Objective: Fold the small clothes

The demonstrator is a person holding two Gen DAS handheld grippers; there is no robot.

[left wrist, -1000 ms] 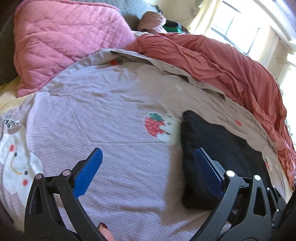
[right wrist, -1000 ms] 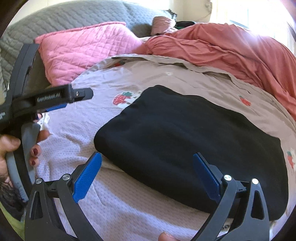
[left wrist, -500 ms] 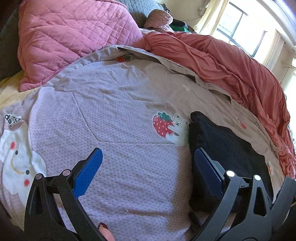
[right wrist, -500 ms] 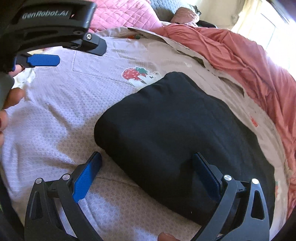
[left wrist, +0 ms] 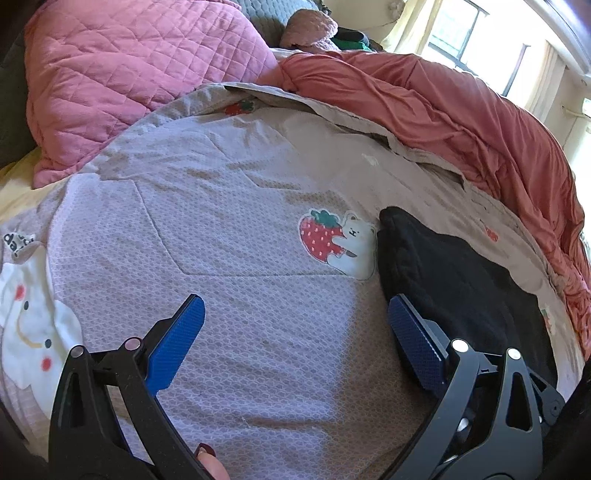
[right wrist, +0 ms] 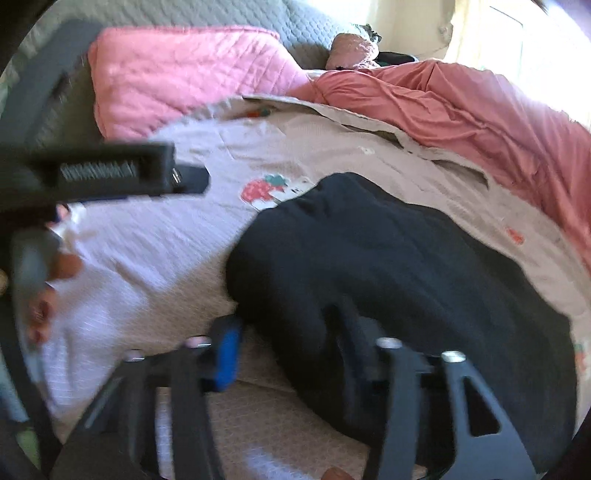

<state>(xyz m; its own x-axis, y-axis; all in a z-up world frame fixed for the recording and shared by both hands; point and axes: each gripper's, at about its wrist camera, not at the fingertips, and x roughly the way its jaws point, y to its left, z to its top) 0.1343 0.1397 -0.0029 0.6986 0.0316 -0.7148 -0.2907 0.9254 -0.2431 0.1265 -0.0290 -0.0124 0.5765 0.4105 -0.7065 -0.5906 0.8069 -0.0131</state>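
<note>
A folded black garment (right wrist: 388, 258) lies on the lilac bedspread (left wrist: 240, 240), next to a strawberry-and-bear patch (left wrist: 336, 243). In the left wrist view the black garment (left wrist: 454, 280) is at the right. My left gripper (left wrist: 295, 332) is open and empty, above the bedspread, its right finger by the garment's left edge. My right gripper (right wrist: 288, 336) has its jaws closed on the near left edge of the garment; the view is blurred. The left gripper's body (right wrist: 110, 173) shows at the left of the right wrist view.
A pink quilted pillow (left wrist: 129, 74) lies at the head of the bed. A bunched coral-red duvet (left wrist: 461, 122) runs along the far right side. A grey headboard (right wrist: 184, 18) and a bright window (left wrist: 461, 26) are behind. A white cartoon patch (left wrist: 26, 325) is at the left.
My right gripper went from open around the garment's near edge to closed on it, and the view swung with motion blur. My left gripper drifted slightly and stays open.
</note>
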